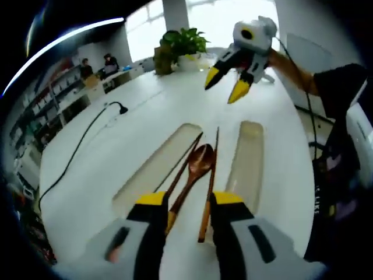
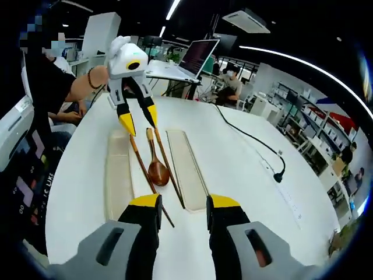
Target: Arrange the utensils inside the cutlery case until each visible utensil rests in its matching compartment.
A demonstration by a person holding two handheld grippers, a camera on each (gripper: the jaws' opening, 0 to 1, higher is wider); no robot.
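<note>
On the white table [image 1: 105, 175], between the two translucent halves of the cutlery case [image 1: 156, 166], lie a wooden spoon [image 1: 195, 166] and two wooden chopsticks [image 1: 208, 192] — all three on bare tabletop, none resting inside a compartment yet. We see the two case halves as long shallow trays, one on each side of the utensils and roughly parallel to them.

In the left gripper view, our left gripper [image 1: 183, 207] sits low at the near end of the utensils, jaws spread and holding nothing; the spoon handle and one chopstick run up from between the yellow tips, their long axes pointing away along the jaws. The right gripper [image 1: 228, 84] hangs above the far end, released as well, with nothing between its tips.

In the right gripper view the layout reverses — the spoon bowl lies towards that camera, handle away.

We judge the left gripper nearer to the utensils, already lined up with their length, so the grasp depends on turning the jaws crosswise to a handle before closing. The thin chopsticks may roll or skid.
</note>
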